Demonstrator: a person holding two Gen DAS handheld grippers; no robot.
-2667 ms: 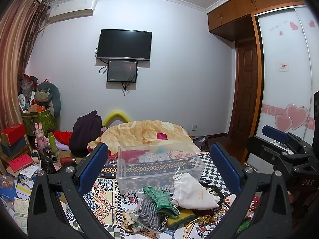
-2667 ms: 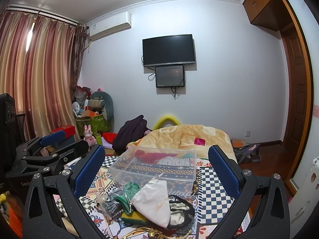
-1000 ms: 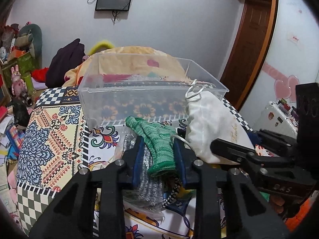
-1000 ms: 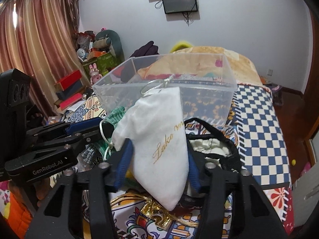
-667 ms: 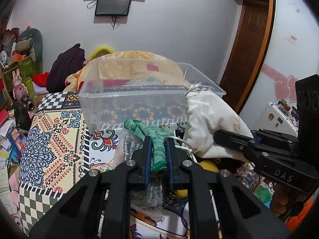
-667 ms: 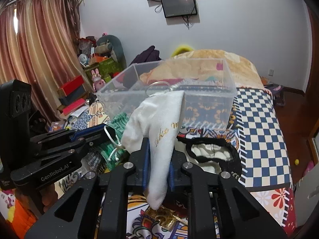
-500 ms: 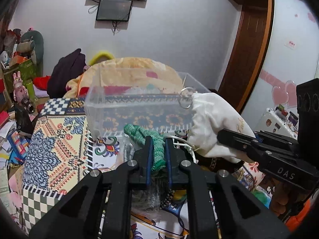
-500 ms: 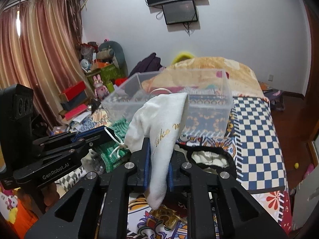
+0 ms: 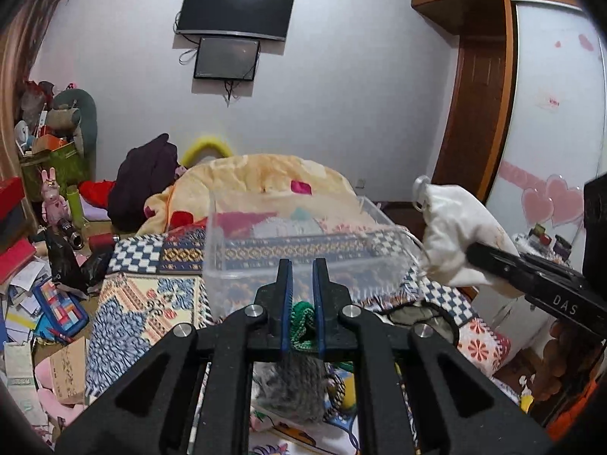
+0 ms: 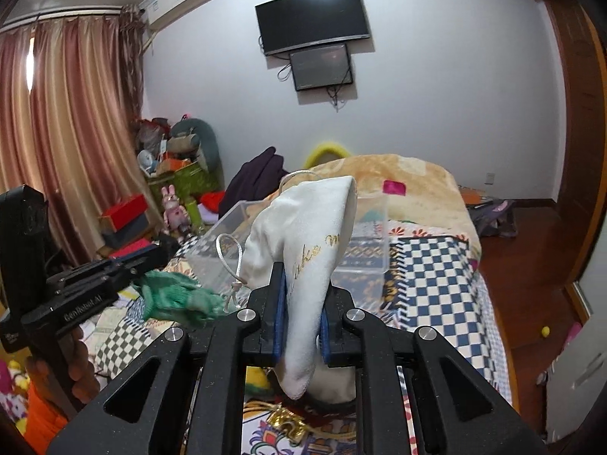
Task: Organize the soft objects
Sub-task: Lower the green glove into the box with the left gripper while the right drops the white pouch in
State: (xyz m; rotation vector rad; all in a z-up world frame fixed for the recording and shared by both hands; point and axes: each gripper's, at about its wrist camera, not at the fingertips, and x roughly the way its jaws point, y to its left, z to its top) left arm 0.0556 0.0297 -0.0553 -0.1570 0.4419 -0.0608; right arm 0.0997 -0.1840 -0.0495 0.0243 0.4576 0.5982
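Observation:
My left gripper (image 9: 302, 265) is shut on a green knitted glove (image 9: 301, 324), held up just in front of the clear plastic bin (image 9: 303, 261). The glove also shows hanging from that gripper in the right wrist view (image 10: 178, 297). My right gripper (image 10: 302, 269) is shut on a white drawstring pouch (image 10: 315, 235) with gold lettering, lifted above the patterned bedspread (image 10: 436, 276). The pouch also shows at the right of the bin in the left wrist view (image 9: 455, 235). The bin (image 10: 364, 258) looks empty.
A grey knitted item in a plastic bag (image 9: 292, 390) and a dark-rimmed fabric item (image 9: 421, 313) lie on the bed near me. A folded orange blanket (image 9: 265, 178) lies behind the bin. Boxes, toys and papers (image 9: 45, 265) crowd the floor at the left.
Both grippers closed on their items and lifted them off the pile: the left on the green glove, the right on the white pouch. Both now sit higher, near the bin's rim.

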